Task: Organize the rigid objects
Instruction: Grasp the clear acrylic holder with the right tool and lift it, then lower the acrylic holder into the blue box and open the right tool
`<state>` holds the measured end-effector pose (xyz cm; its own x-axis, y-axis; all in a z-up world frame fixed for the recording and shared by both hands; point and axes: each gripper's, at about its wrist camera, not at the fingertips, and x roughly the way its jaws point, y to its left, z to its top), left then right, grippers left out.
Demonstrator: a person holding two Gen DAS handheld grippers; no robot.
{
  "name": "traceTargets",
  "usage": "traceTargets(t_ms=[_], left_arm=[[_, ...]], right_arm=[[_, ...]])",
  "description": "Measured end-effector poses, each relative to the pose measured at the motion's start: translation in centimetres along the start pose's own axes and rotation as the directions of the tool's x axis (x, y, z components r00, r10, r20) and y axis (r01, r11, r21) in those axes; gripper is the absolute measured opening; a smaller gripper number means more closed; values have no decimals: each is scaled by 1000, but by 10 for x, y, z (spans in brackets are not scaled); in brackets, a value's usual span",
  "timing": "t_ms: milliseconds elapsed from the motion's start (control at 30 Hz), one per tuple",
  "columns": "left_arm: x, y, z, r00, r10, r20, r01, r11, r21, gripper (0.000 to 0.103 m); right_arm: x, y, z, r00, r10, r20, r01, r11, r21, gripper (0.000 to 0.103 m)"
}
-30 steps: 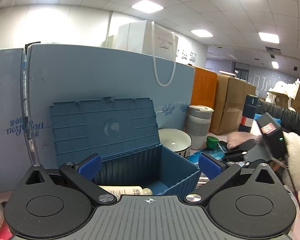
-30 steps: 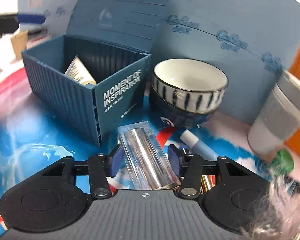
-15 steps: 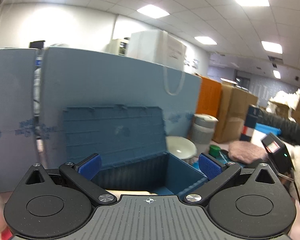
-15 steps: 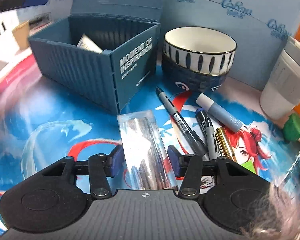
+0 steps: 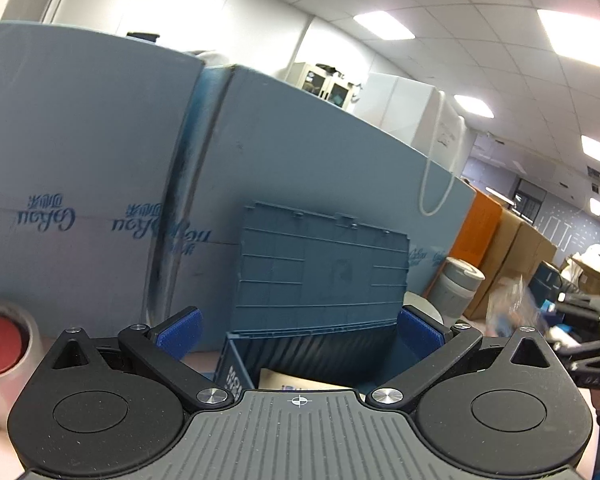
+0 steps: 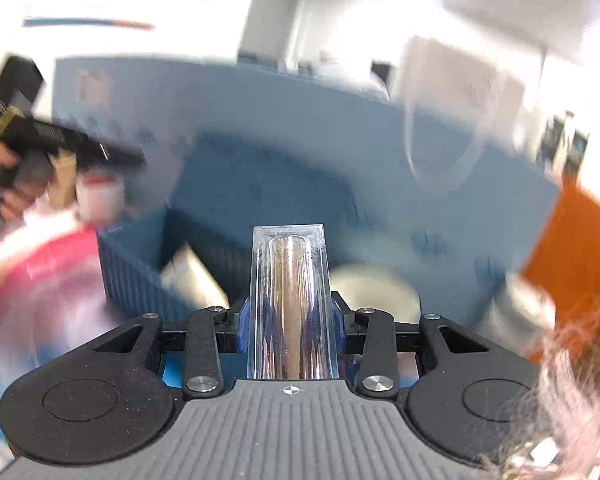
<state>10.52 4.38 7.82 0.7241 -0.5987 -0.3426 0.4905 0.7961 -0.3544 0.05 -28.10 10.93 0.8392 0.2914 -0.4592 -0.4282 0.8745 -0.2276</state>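
Observation:
My right gripper [image 6: 291, 322] is shut on a clear plastic case [image 6: 289, 296] with a metallic cylinder inside, held up in the air and pointing at the open blue storage box [image 6: 148, 276]. A cream tube [image 6: 192, 280] leans inside the box. In the left wrist view the same blue box [image 5: 316, 344] stands with its lid up, straight ahead of my left gripper [image 5: 299, 330], which is open and empty. The tube's pale end [image 5: 300, 380] shows in the box.
A blue foam board [image 5: 100, 184] walls off the back. A tape roll with a red centre [image 5: 4, 348] sits at the left. A white bowl [image 6: 374, 288], a grey cup [image 5: 458, 292] and cardboard boxes [image 5: 516, 256] stand to the right of the box.
My right gripper has closed on the clear case and lifted it off the mat, tilting up toward the box. My left gripper has swung left, still open.

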Motion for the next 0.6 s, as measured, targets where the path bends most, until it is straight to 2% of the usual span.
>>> traceTargets(t_ms=[100,233,367,600], left_arm=[[-5,8,2,1000,-3,14,4,999,-35,103],[-13,17,6,999,-21,40,23,997,-69,103],[-18,25,8,998,-28,57,34,995,-97,103],[-19,28,9,998,-31,60,37,993,-115,103]], right_arm=[[13,19,20,995,14,97,-9,999,-49,35],[44,42,35,988,55,147,-41,994,-99,35],[80,58,38,988,85,129,-64,985,-157,35],[129,84,29,991,137,-4,-132,947,-292,35]])
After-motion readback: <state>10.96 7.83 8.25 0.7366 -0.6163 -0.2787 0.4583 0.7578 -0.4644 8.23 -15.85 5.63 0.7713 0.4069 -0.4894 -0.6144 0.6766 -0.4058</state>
